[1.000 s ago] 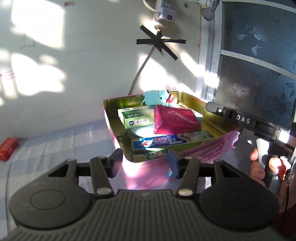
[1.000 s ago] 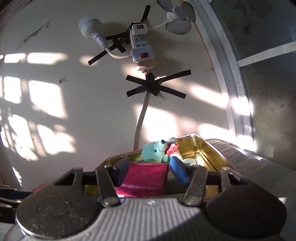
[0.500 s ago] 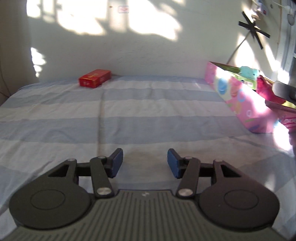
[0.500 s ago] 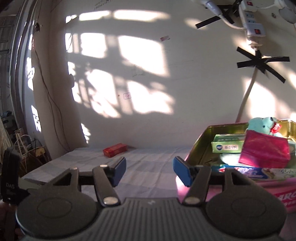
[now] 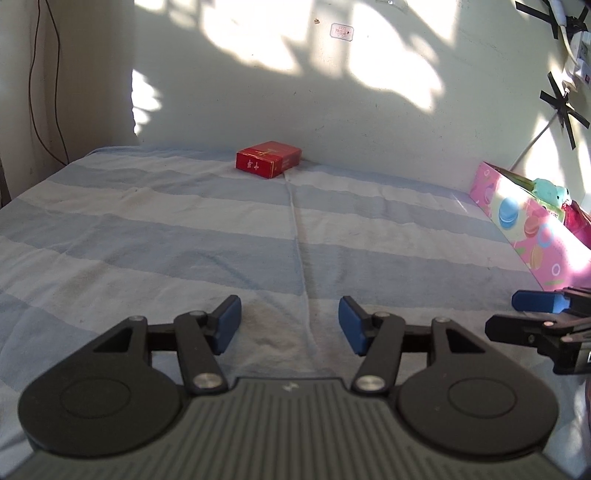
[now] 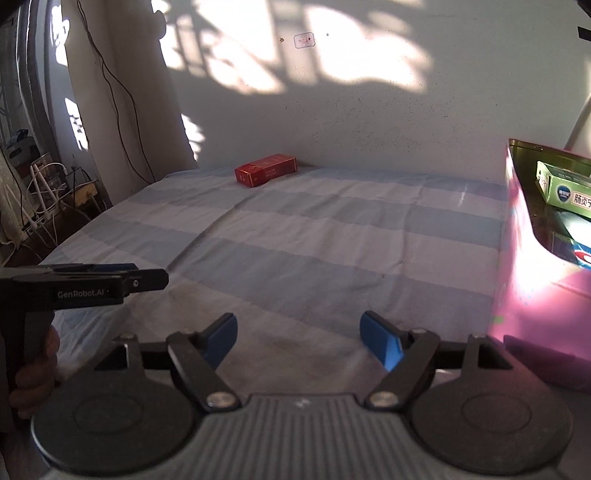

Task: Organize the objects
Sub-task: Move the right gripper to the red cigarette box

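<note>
Left gripper (image 5: 290,325) and right gripper (image 6: 298,339) hover level, fingers spread apart (nothing between them).

Ahead of the fingers we see a bed covered by a blue-and-white striped sheet (image 5: 295,229), creased along a seam running away from us. Beyond it rises a pale plaster wall (image 5: 332,110), dappled with bright patches of sunlight and soft shadows. A small sticker (image 5: 341,31) sits high on it. Far right of the fingers, black tape crosses (image 5: 563,105) pin a white cable (image 5: 537,138) to the wall. Off to the left, thin dark wires (image 6: 118,103) hang down, and a cluttered rack of cables (image 6: 48,199) stands beside the bed.
</note>
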`<state>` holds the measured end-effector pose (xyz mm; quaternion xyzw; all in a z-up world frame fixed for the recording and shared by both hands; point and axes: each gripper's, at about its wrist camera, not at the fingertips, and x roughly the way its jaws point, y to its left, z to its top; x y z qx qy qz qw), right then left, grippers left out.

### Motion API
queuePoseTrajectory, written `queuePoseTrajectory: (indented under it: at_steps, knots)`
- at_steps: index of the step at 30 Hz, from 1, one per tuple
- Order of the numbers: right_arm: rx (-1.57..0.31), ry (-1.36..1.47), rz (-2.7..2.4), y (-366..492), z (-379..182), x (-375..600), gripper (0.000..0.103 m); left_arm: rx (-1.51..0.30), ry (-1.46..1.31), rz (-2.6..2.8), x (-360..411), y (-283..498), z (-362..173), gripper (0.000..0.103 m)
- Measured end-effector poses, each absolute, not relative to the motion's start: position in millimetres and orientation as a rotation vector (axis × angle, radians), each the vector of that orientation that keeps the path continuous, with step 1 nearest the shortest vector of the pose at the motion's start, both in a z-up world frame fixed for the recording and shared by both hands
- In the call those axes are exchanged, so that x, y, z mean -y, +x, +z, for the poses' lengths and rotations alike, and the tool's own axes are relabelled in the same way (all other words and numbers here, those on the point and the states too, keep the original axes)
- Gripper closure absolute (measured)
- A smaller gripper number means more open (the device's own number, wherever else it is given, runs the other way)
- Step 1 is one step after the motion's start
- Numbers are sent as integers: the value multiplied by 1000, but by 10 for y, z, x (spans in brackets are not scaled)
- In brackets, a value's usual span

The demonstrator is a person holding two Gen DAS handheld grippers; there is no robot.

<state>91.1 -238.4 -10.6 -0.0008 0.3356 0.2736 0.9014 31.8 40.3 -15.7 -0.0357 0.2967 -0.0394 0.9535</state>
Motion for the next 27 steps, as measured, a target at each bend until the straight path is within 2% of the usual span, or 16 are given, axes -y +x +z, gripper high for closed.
queuePoseTrajectory:
  at_steps: [2, 5, 27]
  knots:
    - [-694, -37, 563, 906, -109, 2326, 20, -603, -77, -83, -413, 318, -159, 42]
    - [-693, -68, 559, 901, -104, 2279, 18, -604, -83, -89, -433, 340, -163, 41]
    - [-680, -90, 415, 866, -125, 2330, 21, -599, -72, -56, -429, 276, -159, 38]
